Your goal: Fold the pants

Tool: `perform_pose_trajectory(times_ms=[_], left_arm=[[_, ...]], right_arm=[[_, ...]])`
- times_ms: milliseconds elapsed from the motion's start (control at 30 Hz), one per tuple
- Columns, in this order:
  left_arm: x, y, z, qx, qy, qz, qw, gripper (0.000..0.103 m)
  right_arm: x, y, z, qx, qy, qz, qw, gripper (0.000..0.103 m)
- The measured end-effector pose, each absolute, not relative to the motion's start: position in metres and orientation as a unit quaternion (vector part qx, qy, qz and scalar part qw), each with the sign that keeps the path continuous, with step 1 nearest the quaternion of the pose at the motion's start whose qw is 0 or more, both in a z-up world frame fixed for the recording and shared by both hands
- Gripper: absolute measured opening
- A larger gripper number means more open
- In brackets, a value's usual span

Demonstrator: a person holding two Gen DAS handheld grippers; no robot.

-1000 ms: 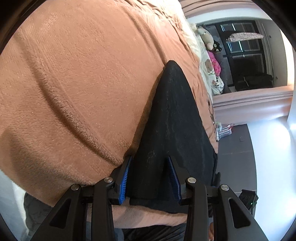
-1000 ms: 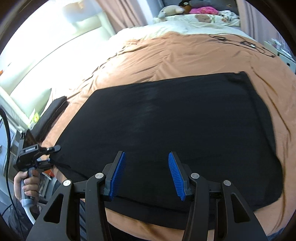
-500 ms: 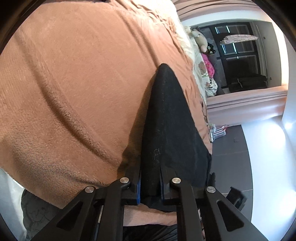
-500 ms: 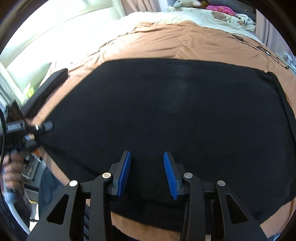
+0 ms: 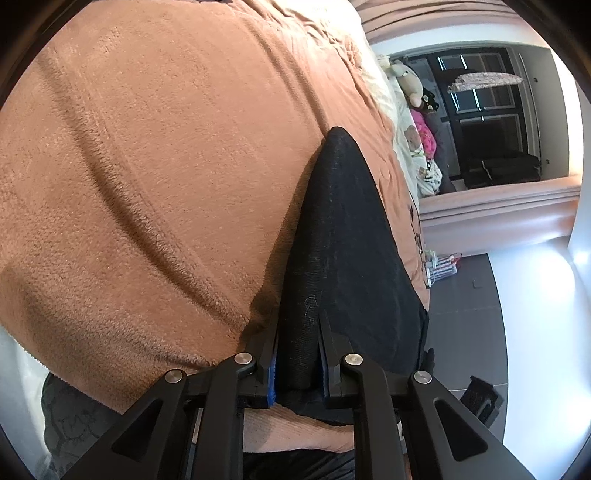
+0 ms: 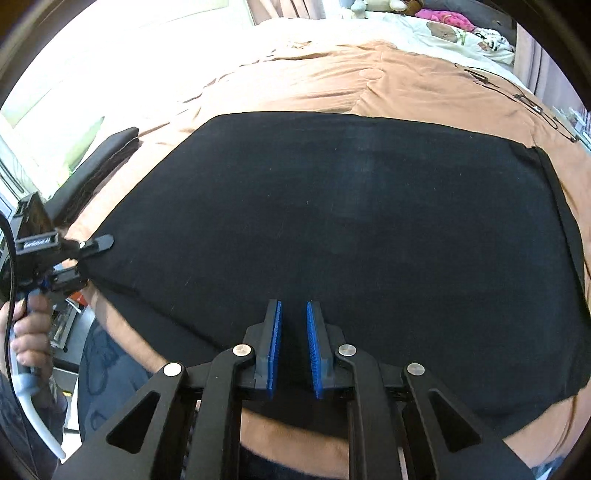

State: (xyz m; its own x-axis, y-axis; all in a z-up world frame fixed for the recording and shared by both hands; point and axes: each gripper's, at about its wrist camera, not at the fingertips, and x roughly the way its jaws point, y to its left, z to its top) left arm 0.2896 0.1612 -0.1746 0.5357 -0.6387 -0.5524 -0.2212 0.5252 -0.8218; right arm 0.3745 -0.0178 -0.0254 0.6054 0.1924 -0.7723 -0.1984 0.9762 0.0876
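Now clamped: left gripper on the near corner of the black pants, right gripper just closing, apparently pinching the near hem. Ready for lifting into a fold. Spread flat, matte and lint-flecked, across the plush tan blanket.

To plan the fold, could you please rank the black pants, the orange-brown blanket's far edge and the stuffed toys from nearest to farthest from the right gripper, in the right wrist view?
From the right gripper:
1. Black pants, directly under and between the pads.
2. Orange-brown blanket, its far edge beyond the pants.
3. Stuffed toys, at the bed's head, top of view.
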Motion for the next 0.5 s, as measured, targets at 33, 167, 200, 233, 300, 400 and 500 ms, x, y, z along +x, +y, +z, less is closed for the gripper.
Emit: perform_pose_trajectory(times_ms=[33,167,200,233,300,400,500], left_arm=[[0.289,0.161,-0.175,-0.468,0.461,-0.14,0.741,0.016],[0.288,0.16,-0.176,-0.472,0.46,-0.13,0.74,0.018],[0.289,0.16,-0.177,-0.473,0.461,-0.128,0.74,0.018],[0.289,0.16,-0.178,-0.474,0.461,-0.126,0.74,0.018],[0.289,0.16,-0.179,-0.479,0.46,-0.122,0.737,0.018],[0.289,0.159,-0.18,-0.486,0.459,-0.115,0.735,0.018],[0.29,0.158,-0.178,-0.49,0.458,-0.105,0.734,0.019]], right_arm=[[0.38,-0.018,-0.026,-0.005,0.431,0.107,0.896,0.011],[0.4,-0.018,-0.033,0.0,0.436,0.104,0.894,0.011],[0.405,-0.018,-0.034,-0.002,0.435,0.104,0.894,0.011],[0.41,-0.018,-0.033,-0.003,0.435,0.104,0.894,0.011],[0.419,-0.018,-0.033,-0.002,0.435,0.104,0.894,0.011],[0.435,-0.021,-0.03,0.0,0.435,0.099,0.895,0.011],[0.452,-0.026,-0.032,0.006,0.441,0.098,0.892,0.011]])
